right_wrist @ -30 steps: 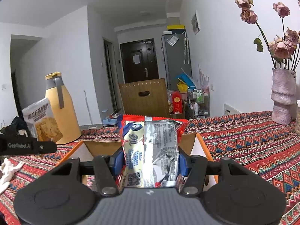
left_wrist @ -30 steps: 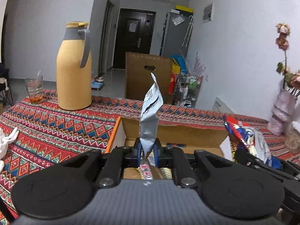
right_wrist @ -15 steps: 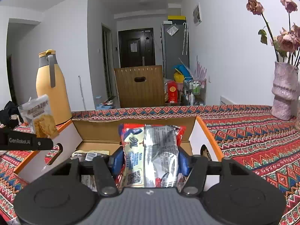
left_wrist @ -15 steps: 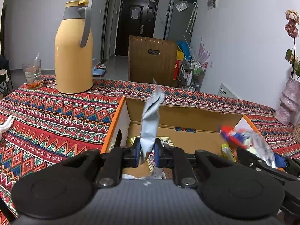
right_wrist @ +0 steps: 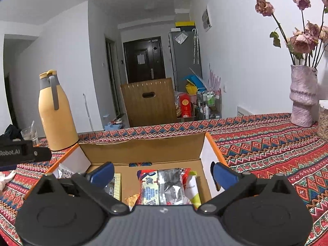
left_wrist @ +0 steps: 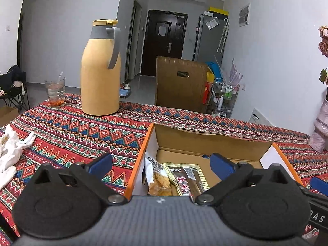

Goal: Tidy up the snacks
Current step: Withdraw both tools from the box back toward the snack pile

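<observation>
The black bar at nine o'clock in my right view reads "Robot.AI", its start cut off. The Chinese print on the white-and-orange cracker bag (left_wrist: 156,176) in the open orange-edged cardboard box (left_wrist: 141,153) is too small to read. The red, blue and silver foil packet (right_wrist: 164,184) lies in the box at six o'clock, its lower end hidden behind my right gripper (right_wrist: 162,173). My left gripper (left_wrist: 161,164) and the right are both opening, jaws wide apart, pinching nothing. The box sits on the patterned red bench (left_wrist: 82,131), the yellow thermos jug (left_wrist: 100,71) at eleven o'clock.
</observation>
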A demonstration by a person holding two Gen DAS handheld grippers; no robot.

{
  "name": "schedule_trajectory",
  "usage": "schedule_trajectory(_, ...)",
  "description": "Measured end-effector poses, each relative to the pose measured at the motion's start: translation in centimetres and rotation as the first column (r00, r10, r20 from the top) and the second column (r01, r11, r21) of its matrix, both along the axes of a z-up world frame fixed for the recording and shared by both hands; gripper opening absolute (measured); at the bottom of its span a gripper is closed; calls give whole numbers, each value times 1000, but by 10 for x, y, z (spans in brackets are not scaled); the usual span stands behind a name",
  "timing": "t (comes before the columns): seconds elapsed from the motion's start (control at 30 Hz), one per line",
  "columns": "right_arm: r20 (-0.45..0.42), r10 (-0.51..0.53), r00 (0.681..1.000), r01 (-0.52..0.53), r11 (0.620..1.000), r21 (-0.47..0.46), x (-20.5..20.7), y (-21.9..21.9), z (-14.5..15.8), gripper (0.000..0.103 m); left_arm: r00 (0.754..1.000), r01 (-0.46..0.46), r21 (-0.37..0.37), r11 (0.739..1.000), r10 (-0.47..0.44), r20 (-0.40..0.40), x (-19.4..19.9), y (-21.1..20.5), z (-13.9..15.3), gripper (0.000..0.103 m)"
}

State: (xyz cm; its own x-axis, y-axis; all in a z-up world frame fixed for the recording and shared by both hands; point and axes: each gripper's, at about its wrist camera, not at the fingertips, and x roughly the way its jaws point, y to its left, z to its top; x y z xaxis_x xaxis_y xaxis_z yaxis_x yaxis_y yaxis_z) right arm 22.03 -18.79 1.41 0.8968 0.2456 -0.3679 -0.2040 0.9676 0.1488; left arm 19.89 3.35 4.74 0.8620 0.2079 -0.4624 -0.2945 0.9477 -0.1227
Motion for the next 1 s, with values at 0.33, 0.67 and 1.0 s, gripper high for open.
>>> schedule_trajectory(0.33,49,5,999,-5,1000,-1,-14,-1,15,103,1000,6,5,1000,-6,22,-13,-5,14,103)
schedule_trajectory(0.67,76,37,996,-35,999,-27,-48,-12,47,103,999,49,4,999,-49,20,-40,-13,33,103)
schedule_trajectory(1.0,61,37,997,-34,998,-46,-93,-29,40,103,995,96,-4,995,-96,-23,-81,-19,24,103)
